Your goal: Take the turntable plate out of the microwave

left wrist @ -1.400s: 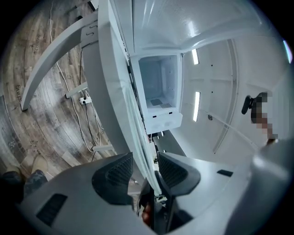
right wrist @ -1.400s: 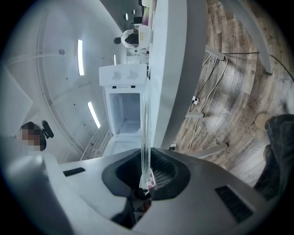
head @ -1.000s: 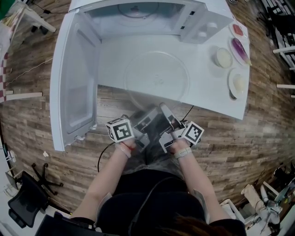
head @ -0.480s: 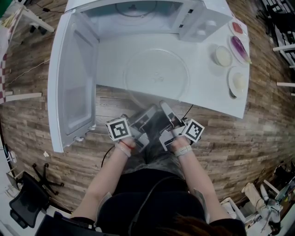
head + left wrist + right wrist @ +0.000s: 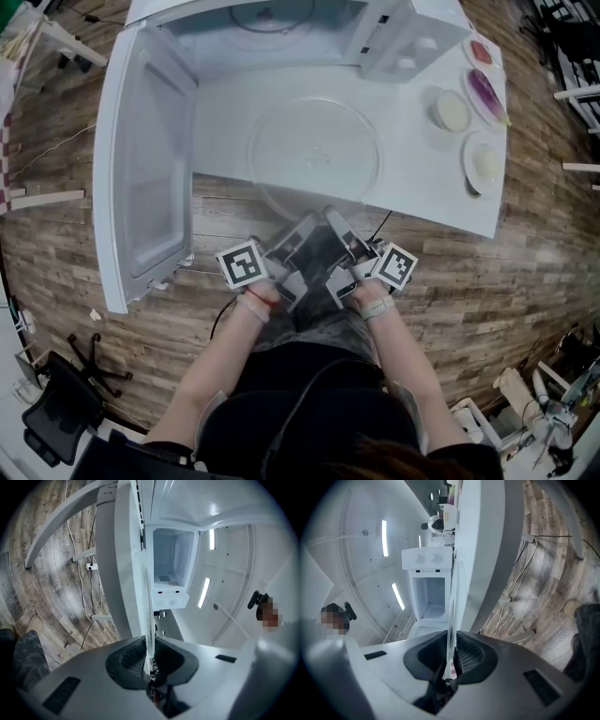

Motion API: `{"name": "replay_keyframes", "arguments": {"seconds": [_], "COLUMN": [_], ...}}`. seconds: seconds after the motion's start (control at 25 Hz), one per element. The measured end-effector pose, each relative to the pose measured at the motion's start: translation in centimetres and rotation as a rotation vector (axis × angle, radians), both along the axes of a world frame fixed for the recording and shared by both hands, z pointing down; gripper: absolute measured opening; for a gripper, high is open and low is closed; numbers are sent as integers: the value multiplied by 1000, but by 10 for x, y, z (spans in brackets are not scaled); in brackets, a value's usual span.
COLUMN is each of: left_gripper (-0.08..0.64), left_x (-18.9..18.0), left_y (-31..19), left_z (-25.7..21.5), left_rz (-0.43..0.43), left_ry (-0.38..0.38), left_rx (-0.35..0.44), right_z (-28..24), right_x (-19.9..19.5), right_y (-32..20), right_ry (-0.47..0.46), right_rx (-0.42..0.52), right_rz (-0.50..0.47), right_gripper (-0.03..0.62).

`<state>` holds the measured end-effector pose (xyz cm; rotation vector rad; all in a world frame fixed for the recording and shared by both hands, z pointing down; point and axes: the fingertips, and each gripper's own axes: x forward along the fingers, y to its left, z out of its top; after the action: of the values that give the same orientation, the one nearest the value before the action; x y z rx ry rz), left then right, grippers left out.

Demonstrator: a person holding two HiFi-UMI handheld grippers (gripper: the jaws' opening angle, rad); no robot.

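At the centre of the head view, the glass plate (image 5: 314,150) is already out of the microwave (image 5: 281,33) and lies over the near edge of the white desk (image 5: 427,192). The right gripper (image 5: 451,654) has its jaws clamped on the plate's near rim. The left gripper (image 5: 149,654) has just been closing its jaws onto the same rim. Probably only setting the plate down remains.

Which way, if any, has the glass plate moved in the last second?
No, it hasn't moved. The glass turntable plate still overhangs the white table's front edge by the same amount, in front of the open microwave.
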<state>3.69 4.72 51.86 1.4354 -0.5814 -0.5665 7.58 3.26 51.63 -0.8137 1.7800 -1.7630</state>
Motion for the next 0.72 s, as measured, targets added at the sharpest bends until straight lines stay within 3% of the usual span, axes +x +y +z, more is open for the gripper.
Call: {"name": "replay_keyframes", "arguments": {"seconds": [0.72], "left_gripper": [51], "left_x": [-1], "left_y": [-17], "left_z": [-1], "left_rz": [-33], "left_ry": [30], "left_rx": [5], "right_z": [2], "right_x": [-8], "right_y": [4], "right_ry": [6], "right_rx": [-21], "right_rz": [6], "right_gripper": [60]}}
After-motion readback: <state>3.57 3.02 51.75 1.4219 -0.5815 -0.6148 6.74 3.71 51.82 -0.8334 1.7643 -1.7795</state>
